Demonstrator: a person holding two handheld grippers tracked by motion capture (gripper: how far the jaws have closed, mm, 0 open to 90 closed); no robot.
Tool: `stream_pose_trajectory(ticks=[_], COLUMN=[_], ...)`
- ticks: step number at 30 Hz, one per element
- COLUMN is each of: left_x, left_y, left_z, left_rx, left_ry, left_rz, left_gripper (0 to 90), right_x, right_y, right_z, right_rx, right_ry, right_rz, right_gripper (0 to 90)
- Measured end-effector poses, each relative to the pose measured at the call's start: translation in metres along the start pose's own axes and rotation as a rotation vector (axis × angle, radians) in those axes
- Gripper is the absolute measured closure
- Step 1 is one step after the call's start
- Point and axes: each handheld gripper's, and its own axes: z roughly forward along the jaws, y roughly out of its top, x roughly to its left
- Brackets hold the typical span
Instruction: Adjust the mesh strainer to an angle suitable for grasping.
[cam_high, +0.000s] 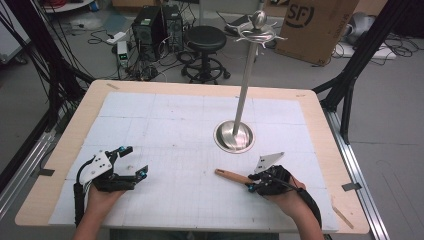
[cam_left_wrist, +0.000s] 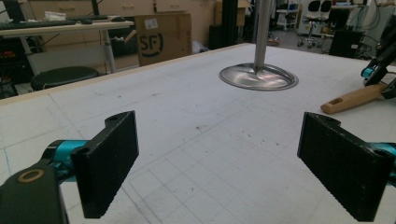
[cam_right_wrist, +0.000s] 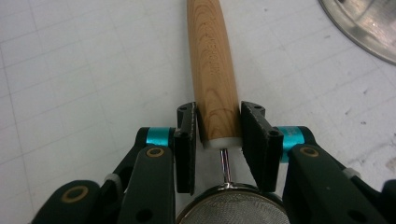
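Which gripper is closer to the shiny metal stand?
Right. The right gripper sits just below the stand's round base, clamping a wooden handle. The left gripper is open, farther off to the side.

Left gripper (cam_high: 131, 161) is held low over the near left part of the desk (cam_high: 65, 145), its jaws spread wide apart with nothing between them; the left gripper view confirms the gap (cam_left_wrist: 217, 161). The left hand (cam_high: 102, 196) grasps its body from behind, forearm entering from the bottom edge. Right gripper (cam_high: 251, 186) sits at the near right, jaws closed against both sides of a wooden handle (cam_right_wrist: 212, 70). The right hand (cam_high: 287, 192) holds it, wrist angled inward.
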Motion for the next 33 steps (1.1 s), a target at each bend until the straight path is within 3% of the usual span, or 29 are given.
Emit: stream_pose_trajectory(ticks=[6,9,21,27,33], left_x=[0.000,0.000,0.000,0.000,0.000], left_y=[0.000,0.000,0.000,0.000,0.000], left_z=[0.000,0.000,0.000,0.000,0.000], left_rx=[0.002,0.002,0.000,0.001,0.001], left_ry=[-0.001,-0.001,0.002,0.002,0.004], left_rz=[-0.001,-0.001,-0.004,-0.005,-0.006], left_gripper=[12.9,12.9,13.0,13.0,13.0], right_x=[-0.001,-0.001,-0.002,-0.003,-0.007], right_y=[0.005,0.008,0.024,0.011,-0.004], right_z=[0.000,0.003,0.007,0.003,-0.005], right_rx=[0.031,0.075,0.196,0.098,-0.048], right_ry=[0.004,-0.005,0.017,0.014,0.032], right_rz=[0.006,-0.014,-0.014,0.064,0.106], right_gripper=[64.7,65.3,67.8,68.2,68.2])
